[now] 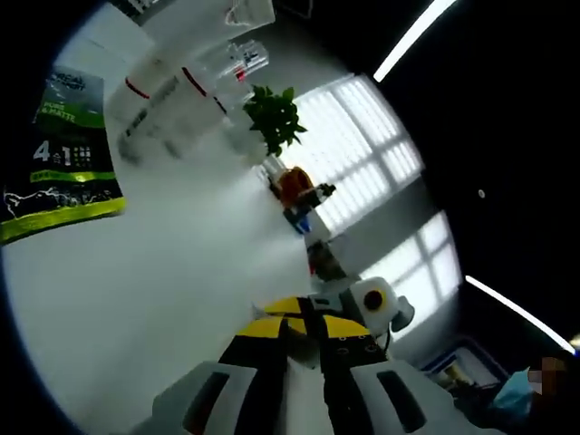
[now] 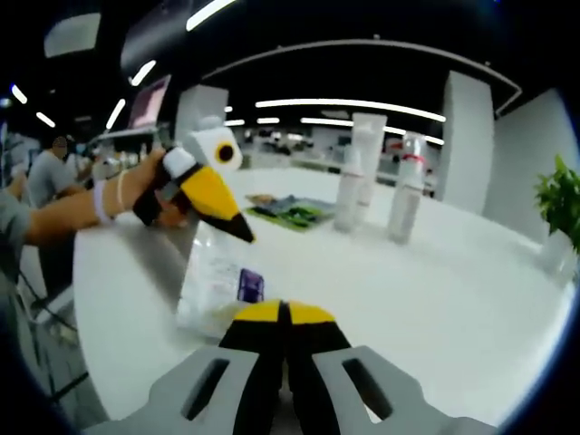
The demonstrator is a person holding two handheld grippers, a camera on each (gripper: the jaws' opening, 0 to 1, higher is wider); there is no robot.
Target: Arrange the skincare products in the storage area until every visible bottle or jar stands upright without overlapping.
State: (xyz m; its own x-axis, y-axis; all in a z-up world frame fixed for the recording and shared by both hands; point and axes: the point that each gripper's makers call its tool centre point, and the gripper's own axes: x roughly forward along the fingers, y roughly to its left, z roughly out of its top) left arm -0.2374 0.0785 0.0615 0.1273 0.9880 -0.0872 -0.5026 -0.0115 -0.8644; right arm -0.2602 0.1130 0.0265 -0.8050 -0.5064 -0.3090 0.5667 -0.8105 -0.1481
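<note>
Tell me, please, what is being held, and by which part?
The left gripper seems to pinch a white flat pouch with a purple label by its top edge; whether the right gripper grips it cannot be told.

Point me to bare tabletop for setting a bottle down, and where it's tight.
Free: the wide white table between the upright bottles and the potted plant, reaching toward the right gripper. Also the bare stretch below the green packet in the left gripper view. Tight: around the white pouch, where the left gripper hangs, and the bottle cluster.
</note>
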